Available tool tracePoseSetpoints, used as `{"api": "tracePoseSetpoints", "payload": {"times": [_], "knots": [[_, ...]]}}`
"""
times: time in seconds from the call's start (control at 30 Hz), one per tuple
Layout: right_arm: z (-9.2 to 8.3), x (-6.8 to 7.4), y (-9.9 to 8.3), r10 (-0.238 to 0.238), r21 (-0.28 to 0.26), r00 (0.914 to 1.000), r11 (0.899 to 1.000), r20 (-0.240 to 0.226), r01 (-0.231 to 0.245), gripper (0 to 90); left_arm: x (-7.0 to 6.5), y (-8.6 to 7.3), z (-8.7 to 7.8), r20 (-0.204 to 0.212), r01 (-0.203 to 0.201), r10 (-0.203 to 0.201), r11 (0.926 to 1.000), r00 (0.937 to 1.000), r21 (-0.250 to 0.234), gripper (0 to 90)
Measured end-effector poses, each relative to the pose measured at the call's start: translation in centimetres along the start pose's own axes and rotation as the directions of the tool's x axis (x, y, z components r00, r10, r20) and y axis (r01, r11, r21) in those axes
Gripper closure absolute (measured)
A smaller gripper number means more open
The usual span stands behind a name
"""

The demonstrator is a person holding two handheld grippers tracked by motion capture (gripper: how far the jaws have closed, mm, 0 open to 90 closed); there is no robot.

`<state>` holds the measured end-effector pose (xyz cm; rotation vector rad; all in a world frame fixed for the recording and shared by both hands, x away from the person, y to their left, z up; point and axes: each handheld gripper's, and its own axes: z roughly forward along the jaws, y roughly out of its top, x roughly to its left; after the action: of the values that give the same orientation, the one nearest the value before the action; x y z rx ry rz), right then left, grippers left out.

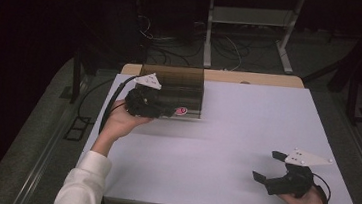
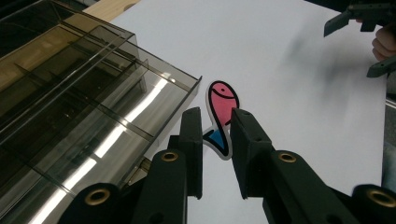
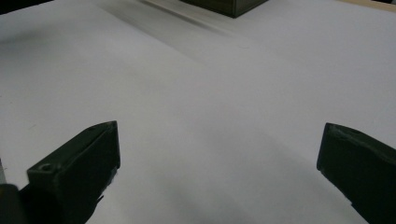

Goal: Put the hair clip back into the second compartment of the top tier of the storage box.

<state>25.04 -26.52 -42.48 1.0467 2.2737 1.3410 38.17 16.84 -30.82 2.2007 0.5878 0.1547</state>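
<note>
A flat pink fish point(image 2: 222, 100) with a blue tail and white outline sits between the jaws of my left gripper point(image 2: 215, 122), which is shut on its tail end. In the high view the fish point(image 1: 181, 111) is at the front right corner of a smoky clear plastic organizer box point(image 1: 175, 84), with the left gripper point(image 1: 170, 112) right beside it. The box point(image 2: 70, 93) has several divided compartments and lies just left of the jaws. My right gripper point(image 1: 268, 165) rests low over the table's near right part, open with nothing between its jaws point(image 3: 219, 140).
A white board point(image 1: 226, 136) covers the wooden table. Beyond the far edge are a metal frame point(image 1: 249, 28) and loose cables on the floor. The right gripper point(image 2: 369, 37) and a hand appear at the top right of the left gripper view.
</note>
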Motion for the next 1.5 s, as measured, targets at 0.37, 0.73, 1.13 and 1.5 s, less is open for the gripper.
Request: {"api": "tracePoseSetpoints", "payload": {"times": [0.37, 0.73, 1.13, 1.5], "knots": [[0.0, 0.0, 0.0, 0.000, 0.002, 1.0000, 1.000, 0.001, 0.000, 0.0, 0.8, 0.5, -0.6, -0.015, 0.014, -0.015, 0.9998, 0.9998, -0.014, 74.5], [0.0, 0.0, 0.0, 0.002, 0.003, 1.0000, 1.000, -0.001, -0.002, 0.0, 1.7, 0.9, -0.9, -0.038, 0.028, -0.028, 0.9995, 0.9989, -0.013, 74.5], [0.0, 0.0, 0.0, 0.001, 0.003, 1.0000, 1.000, -0.001, -0.001, 0.0, 2.8, 0.7, -0.7, -0.059, 0.059, -0.059, 0.9983, 0.9965, -0.007, 74.5], [0.1, 0.0, 0.0, 0.001, 0.004, 1.0000, 1.000, -0.001, -0.001, 0.0, 3.5, 0.5, -0.1, -0.084, 0.068, -0.066, 0.9975, 0.9943, 0.022, 74.5]]}}
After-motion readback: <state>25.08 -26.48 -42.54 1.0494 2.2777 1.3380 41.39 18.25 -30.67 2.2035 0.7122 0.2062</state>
